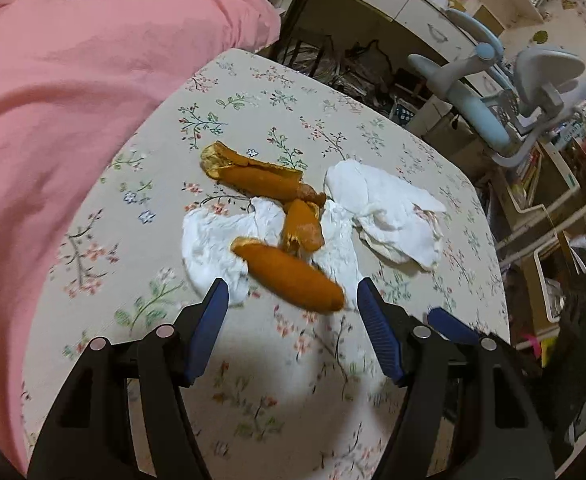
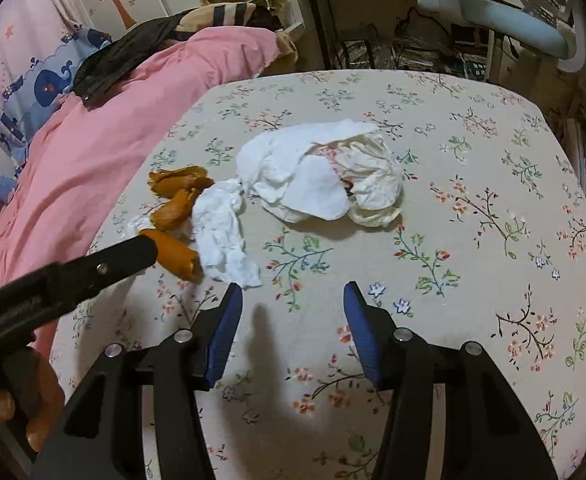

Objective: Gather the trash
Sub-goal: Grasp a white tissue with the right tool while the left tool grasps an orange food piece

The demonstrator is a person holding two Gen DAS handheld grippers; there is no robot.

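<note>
— Hovering over the floral worktop [image 1: 373, 128], the left gripper [image 1: 293, 300] stands with jaws wide, nothing pinched; the nearest orange peel [image 1: 289, 276] lies just ahead of its fingertips.

— And the right gripper [image 2: 293, 300]?

— Jaws apart too, only bare cloth between them. The peel pieces sit toward the worktop edge beside the pink bedding [image 1: 93, 80], on a crumpled tissue [image 2: 223, 232]; a bigger tissue wad [image 2: 321, 176] lies mid-worktop.
</note>
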